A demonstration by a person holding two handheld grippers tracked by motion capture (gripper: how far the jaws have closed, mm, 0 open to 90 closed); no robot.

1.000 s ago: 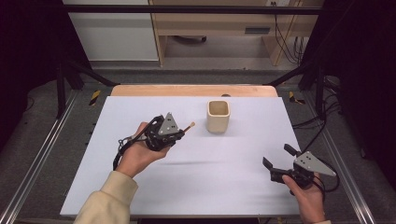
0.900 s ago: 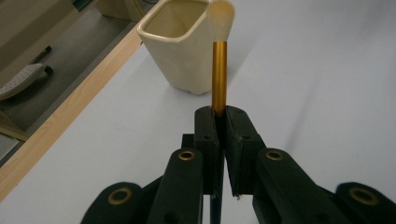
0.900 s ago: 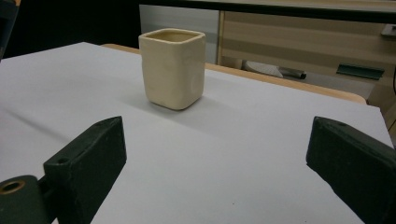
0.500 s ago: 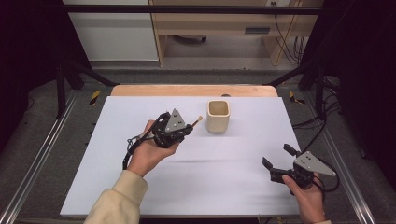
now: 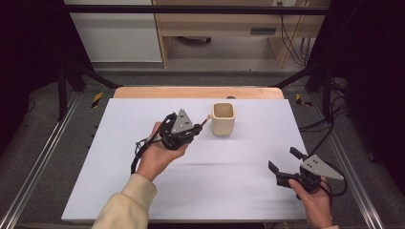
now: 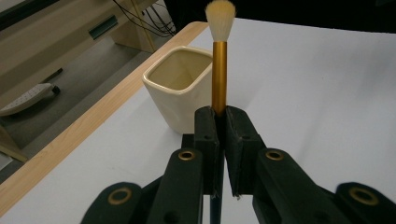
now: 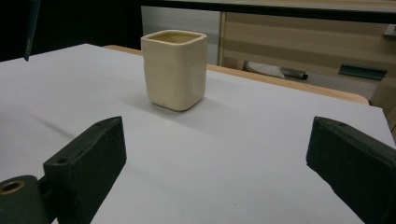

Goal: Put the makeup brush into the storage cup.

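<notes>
A: Left gripper [image 5: 197, 129] clamped tight on the gold handle of a brush [image 6: 219, 70], bristles out past the tips, close to the cream cup [image 5: 223, 118] near the middle of the white surface's [image 5: 143, 191] far edge

B: Risk from here?

A: Likely a miss at the rim. Bristle end beside the cup's near wall in the left gripper view, not over the opening. Pushed forward at that height, could nudge the cup toward the far edge or tip it

B: And the grip itself?

A: Held low on the handle, long stretch sticking out. Could swing or slide between the pads on contact with the rim

B: Right gripper [image 5: 282, 160]?

A: Jaws wide apart, nothing between them, near the front right corner, well apart from the cup. No help steadying it from there
</notes>
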